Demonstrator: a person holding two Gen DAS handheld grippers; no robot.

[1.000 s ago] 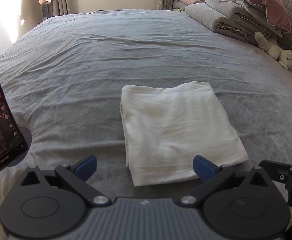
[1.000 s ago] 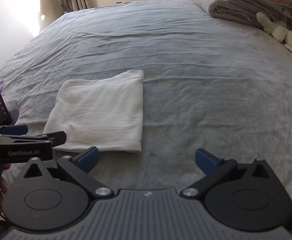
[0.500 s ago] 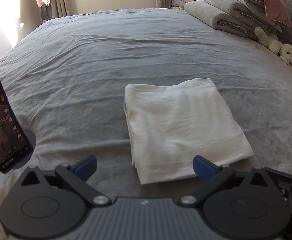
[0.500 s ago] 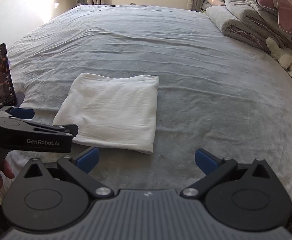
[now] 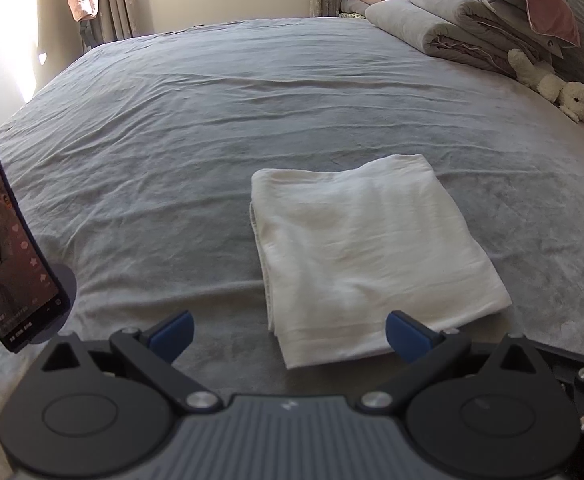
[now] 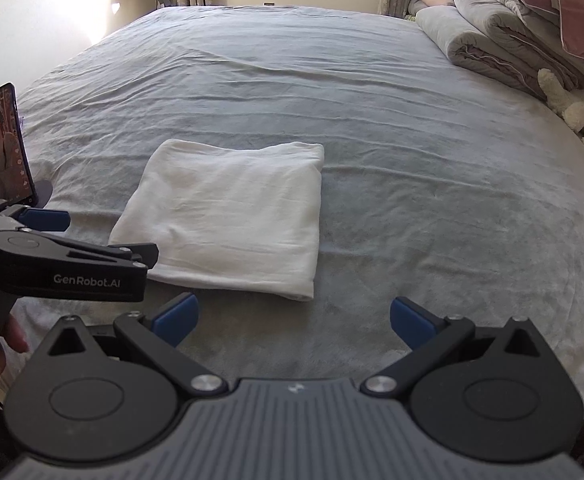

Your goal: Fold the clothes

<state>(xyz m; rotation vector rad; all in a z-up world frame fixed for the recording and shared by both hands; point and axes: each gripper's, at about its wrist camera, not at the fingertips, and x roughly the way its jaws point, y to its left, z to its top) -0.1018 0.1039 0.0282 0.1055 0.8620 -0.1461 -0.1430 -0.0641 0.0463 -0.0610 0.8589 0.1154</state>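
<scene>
Covering wide bed (image 5: 195, 128), wrinkled grey sheet; folded quilts (image 6: 492, 40) at headboard

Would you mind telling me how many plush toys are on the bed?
1: a white plush toy lies at the bed's far right edge, beside the stacked quilts. Others may be hidden behind them.

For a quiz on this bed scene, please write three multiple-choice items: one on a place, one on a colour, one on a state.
1. Where is the phone?
A. left edge of the bed
B. on the cloth
C. beside the plush dog
2. What colour is the cloth?
A. grey
B. white
C. pink
3. How are the two tools?
A. both shut on the cloth
B. one open, one shut
C. both open, empty

Answers:
1 A, it stands upright at far left.
2 B, white on grey sheet.
3 C, left tool and right tool spread wide, holding nothing.
</scene>
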